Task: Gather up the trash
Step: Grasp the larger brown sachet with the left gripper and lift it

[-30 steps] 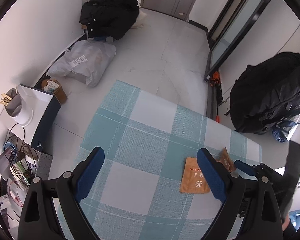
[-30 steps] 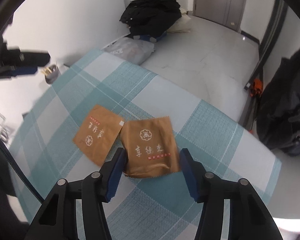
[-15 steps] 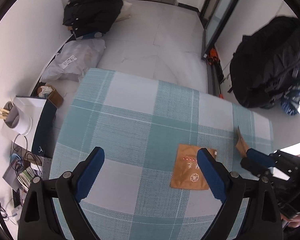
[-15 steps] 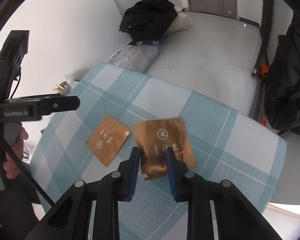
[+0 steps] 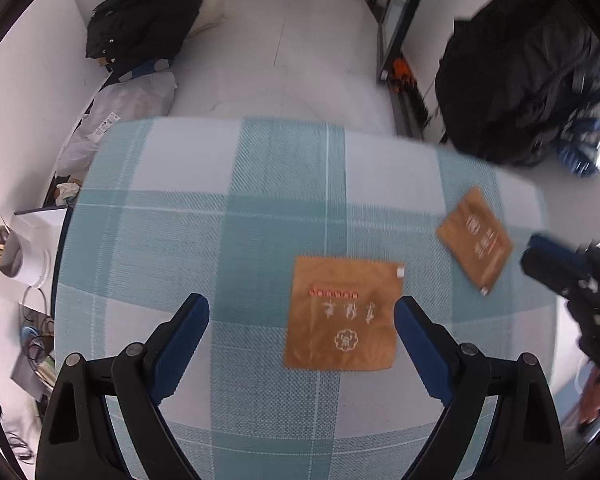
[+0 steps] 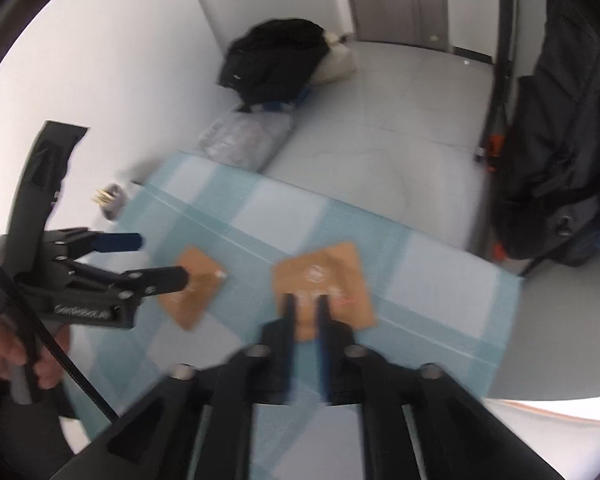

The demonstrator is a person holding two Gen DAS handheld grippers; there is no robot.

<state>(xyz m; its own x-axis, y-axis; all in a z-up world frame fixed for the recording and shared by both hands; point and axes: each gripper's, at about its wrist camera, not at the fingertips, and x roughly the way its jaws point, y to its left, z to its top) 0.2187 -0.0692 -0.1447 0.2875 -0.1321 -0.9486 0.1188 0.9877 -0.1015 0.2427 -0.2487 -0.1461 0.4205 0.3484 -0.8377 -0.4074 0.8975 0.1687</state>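
Packets of brown foil are the trash here, two of them on the checked teal-and-white cloth of the desk [image 5: 260, 208]. One brown packet [image 5: 342, 316] lies flat toward the near edge of the desk in the left wrist view, nearly square, its sides roughly parallel to the desk edges, its printed characters upside down to that camera and its flower emblem toward the near edge. It sits between the spread blue pads of the left gripper [image 5: 300, 336], closer to the right pad; the jaws are released and wide apart, and whether a pad touches the packet cannot be told. The second packet [image 6: 324, 288] is nearer the right edge of the desk, turned at a slant so that one corner points toward the far right corner. The right gripper [image 6: 305, 312] has its jaws clenched on the near edge of this second packet, the two narrow fingers close together with foil between them; that view is blurred, so whether the packet is lifted off the cloth cannot be told. On the floor beyond the far edge lie a black jacket [image 5: 144, 12] and a grey plastic bag [image 5: 128, 108].
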